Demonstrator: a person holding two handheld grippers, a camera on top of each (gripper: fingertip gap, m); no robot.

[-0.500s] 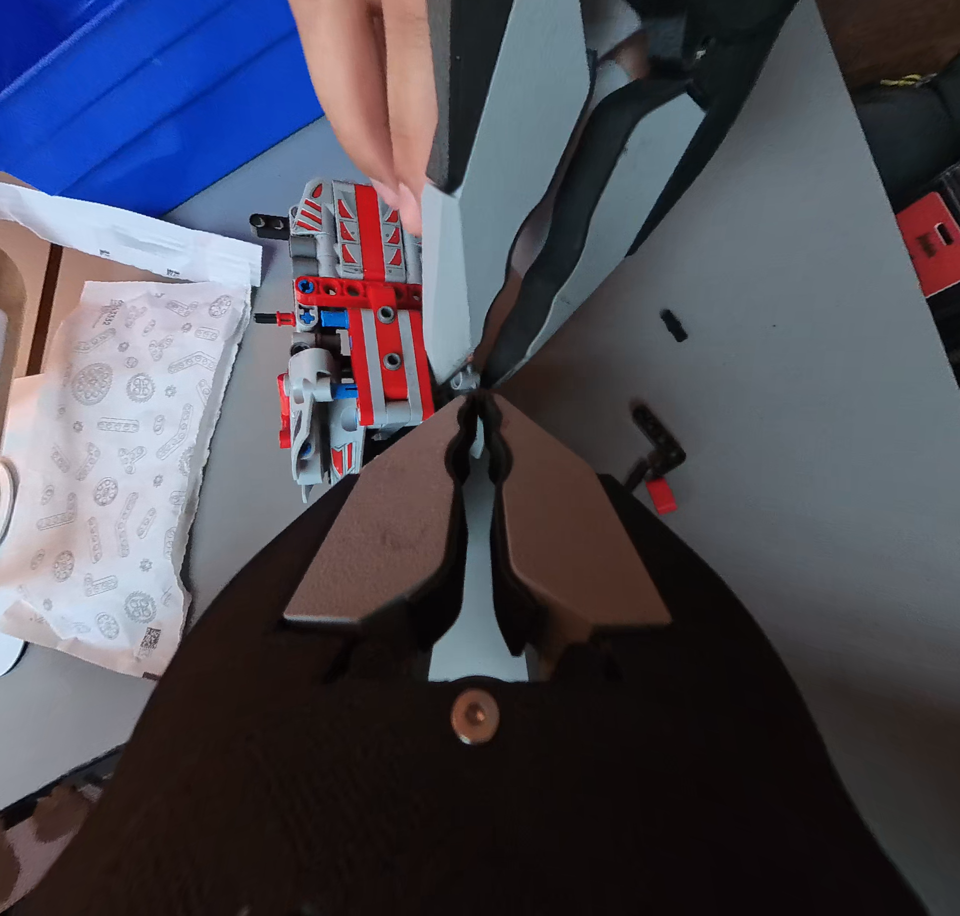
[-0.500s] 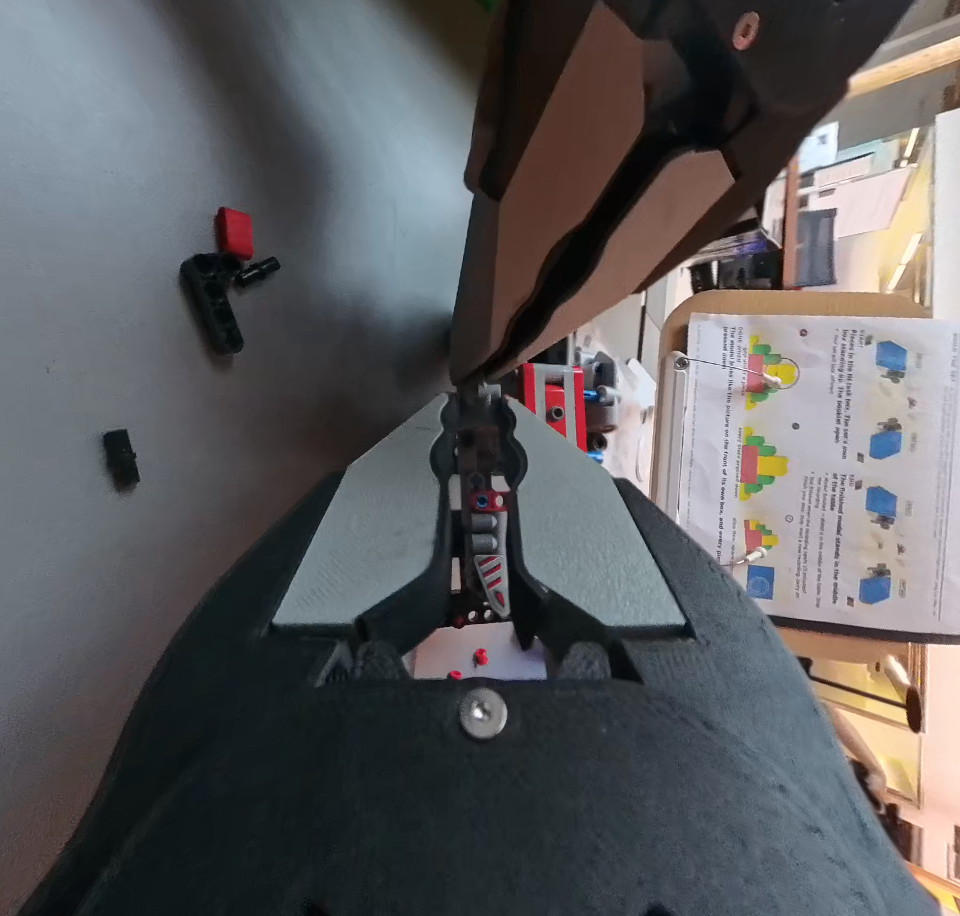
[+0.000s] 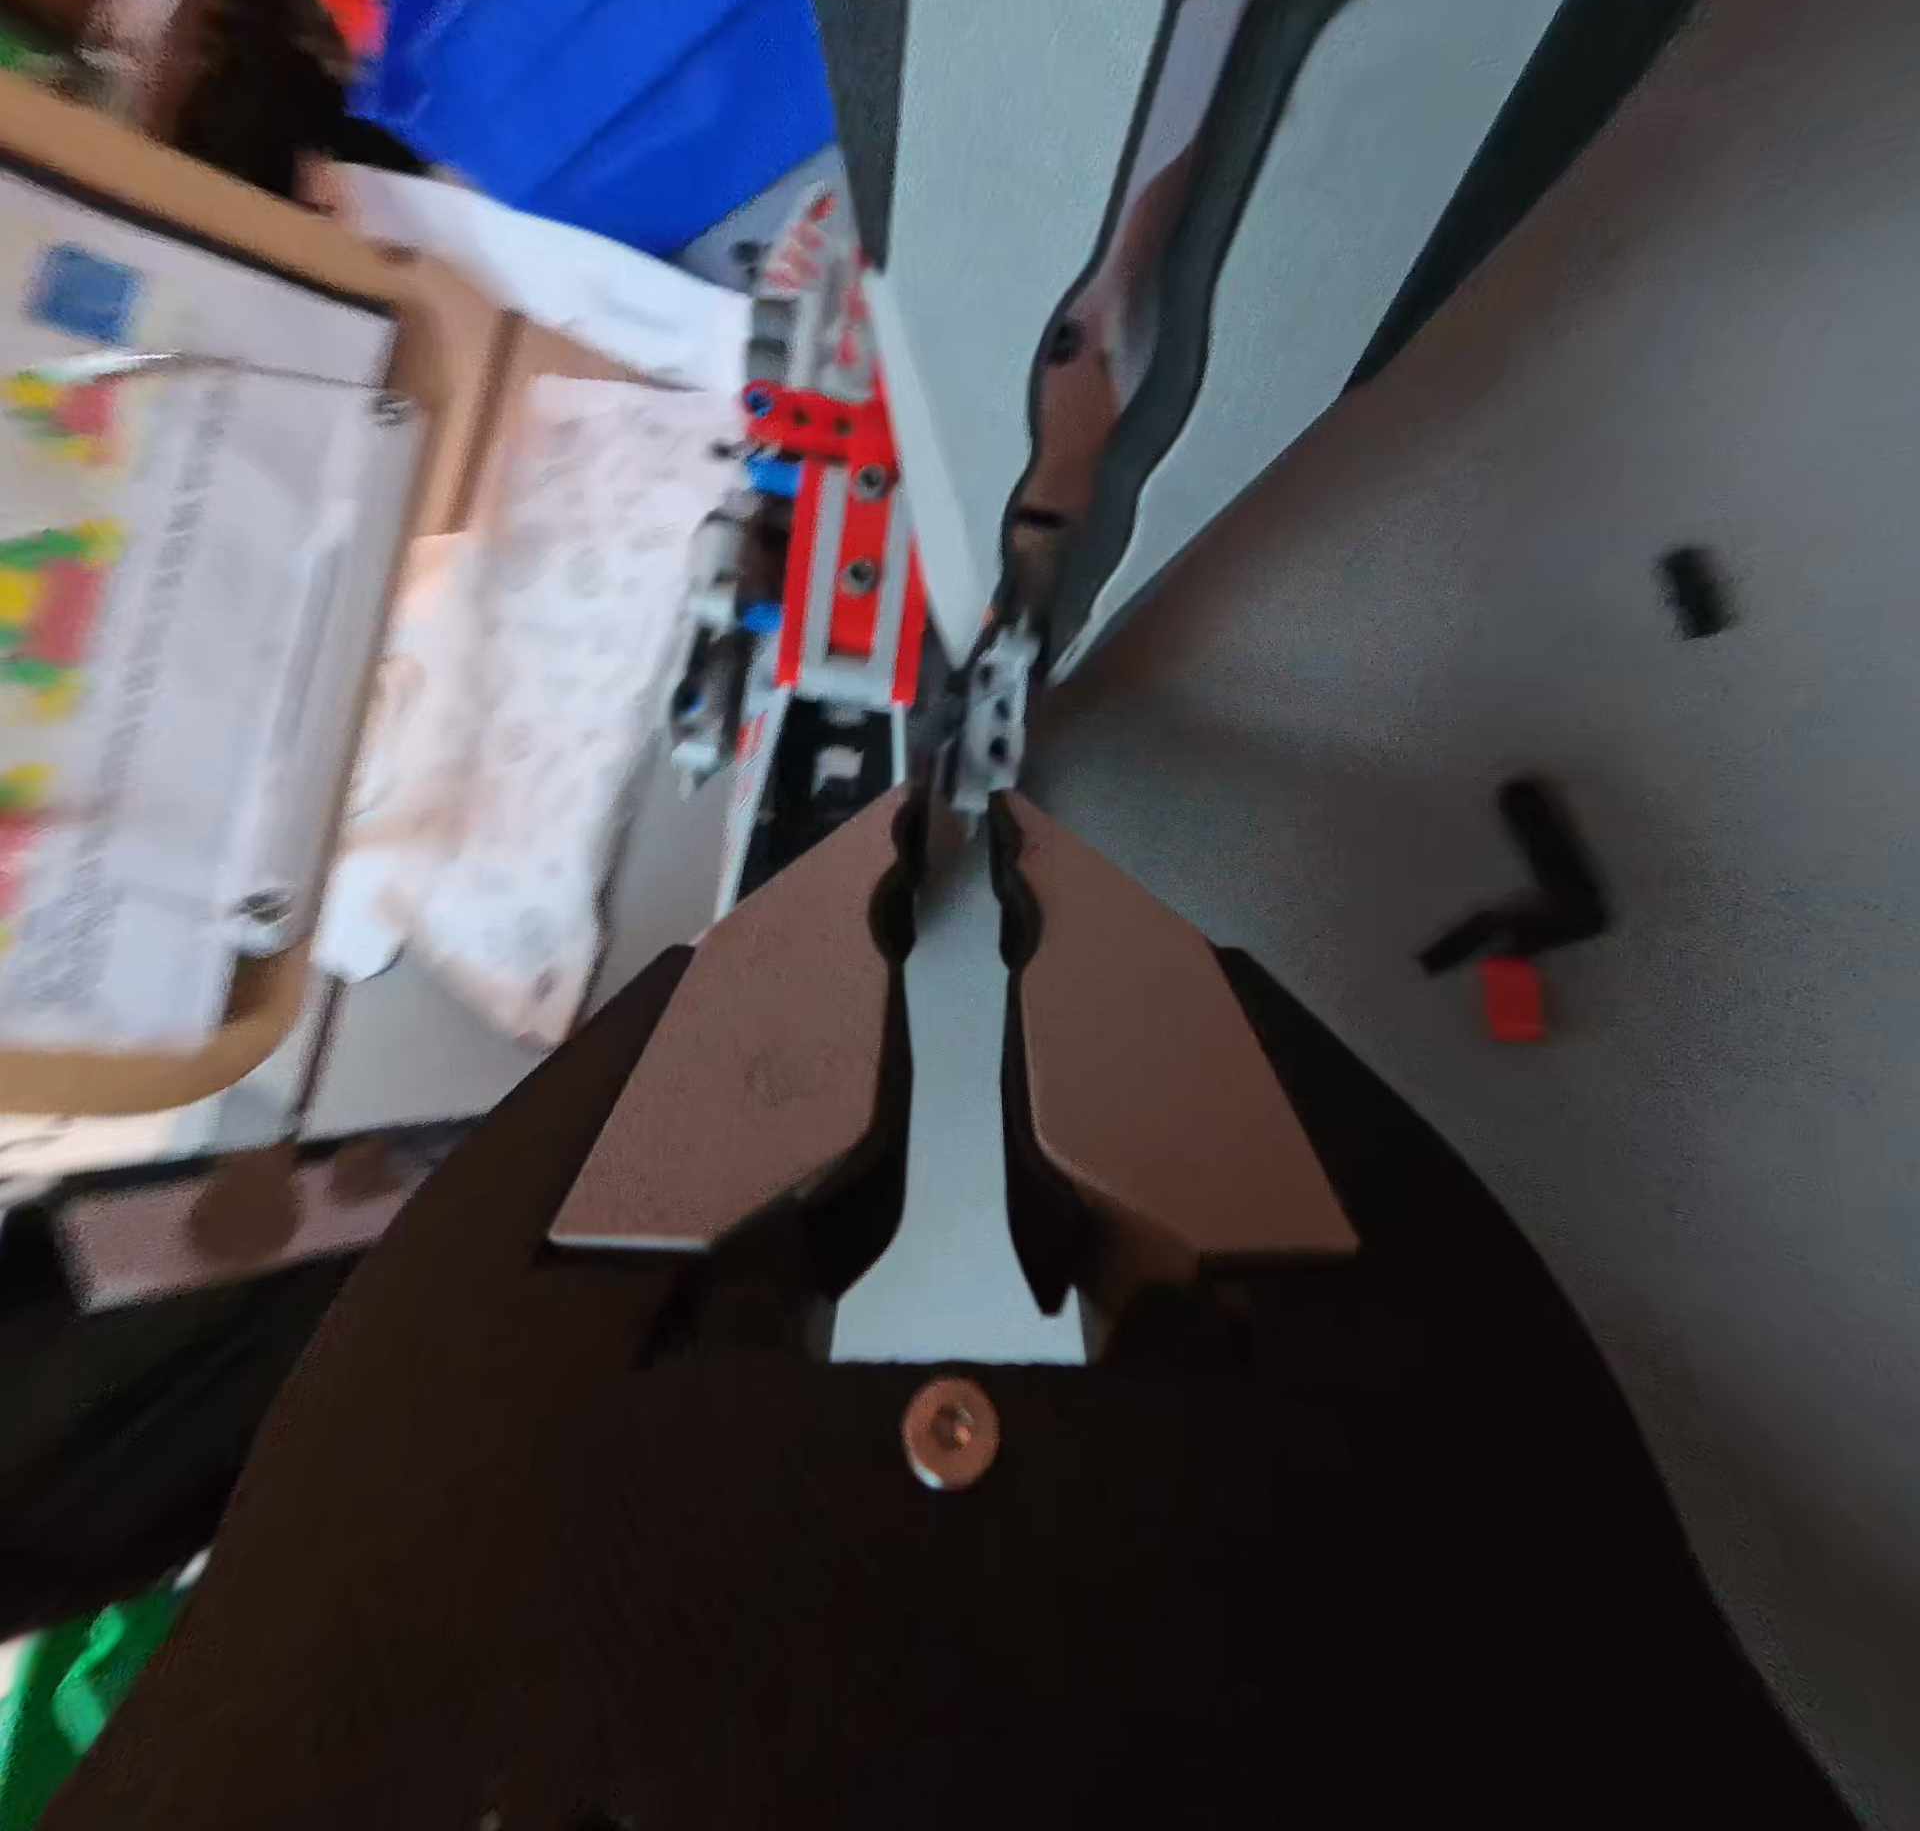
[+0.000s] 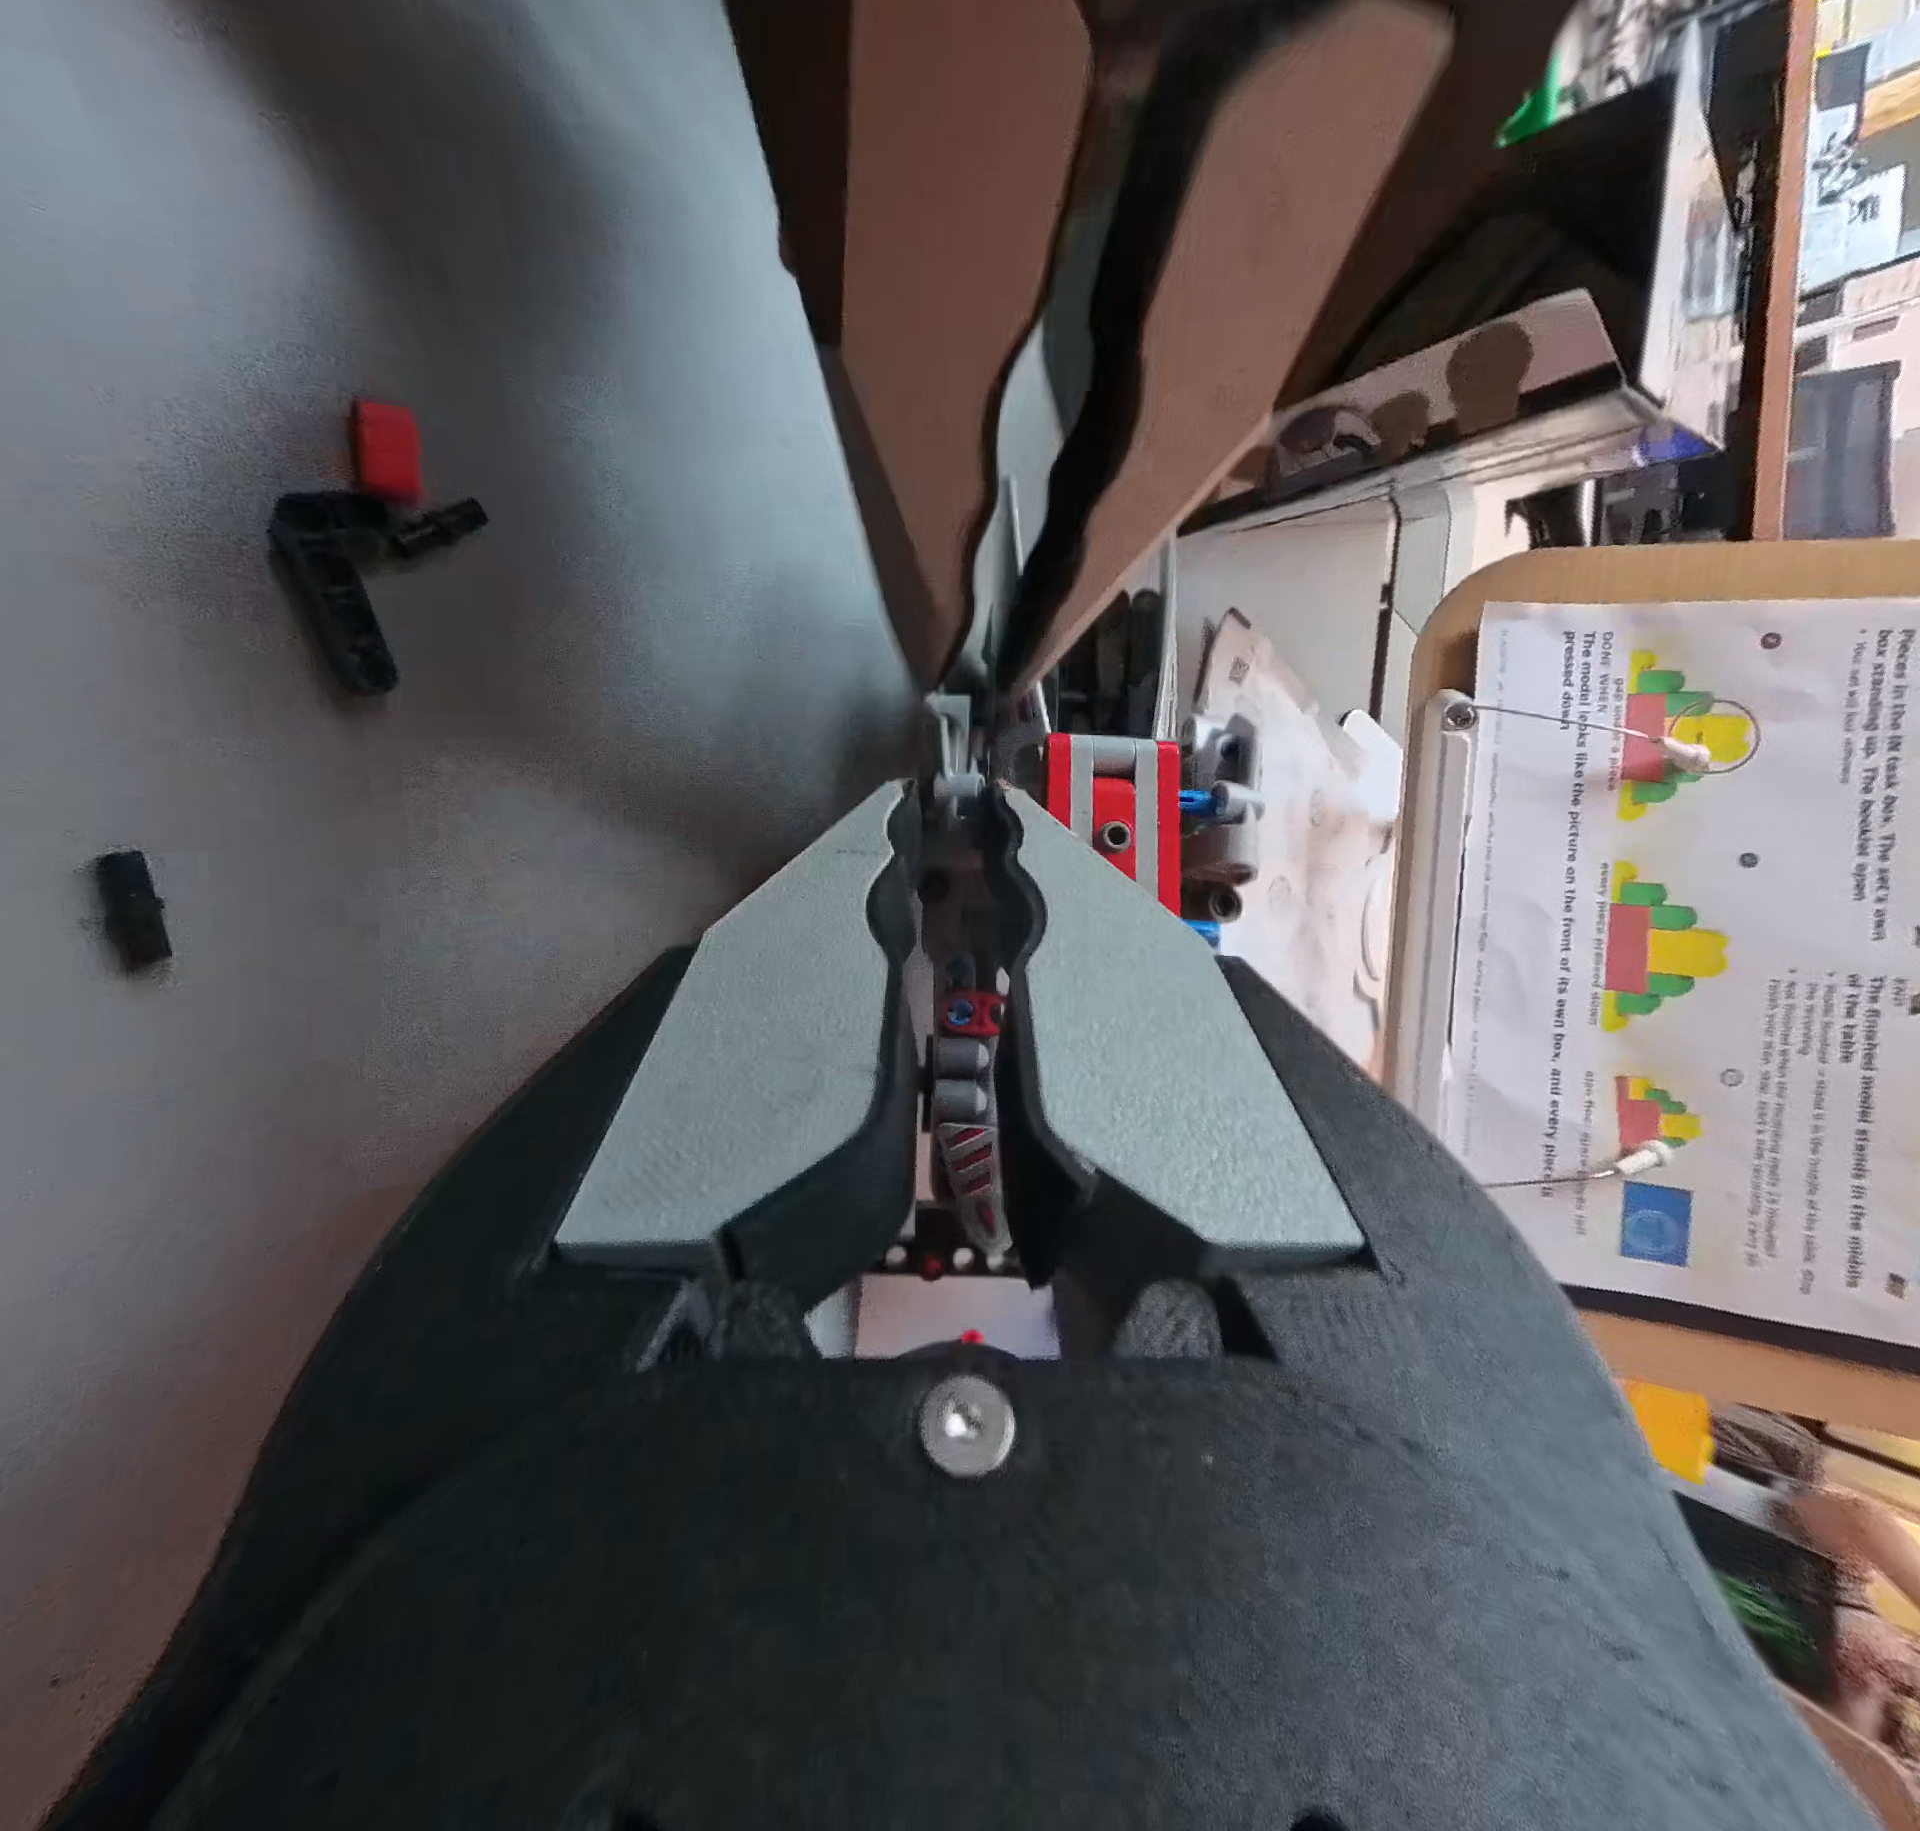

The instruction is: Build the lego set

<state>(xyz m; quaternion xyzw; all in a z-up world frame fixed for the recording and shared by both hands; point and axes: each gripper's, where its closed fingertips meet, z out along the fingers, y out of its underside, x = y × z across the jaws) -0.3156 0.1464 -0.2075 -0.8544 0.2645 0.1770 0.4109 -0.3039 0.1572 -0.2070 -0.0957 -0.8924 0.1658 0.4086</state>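
Three loose pieces (image 4: 332, 586), one model (image 4: 1112, 825)

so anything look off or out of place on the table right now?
Nothing damaged or spilled. A few loose parts lie apart from the build on the grey table: a black angled beam with a small red piece beside it, and a short black piece on its own. The left view is motion-blurred, so fine detail is unclear.

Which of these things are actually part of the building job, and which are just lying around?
In use:
- left gripper
- right gripper
- long grey-and-red piece in the right gripper
- red-and-grey model

Lying about:
- black angled beam
- red tile
- small black piece
- blue bin
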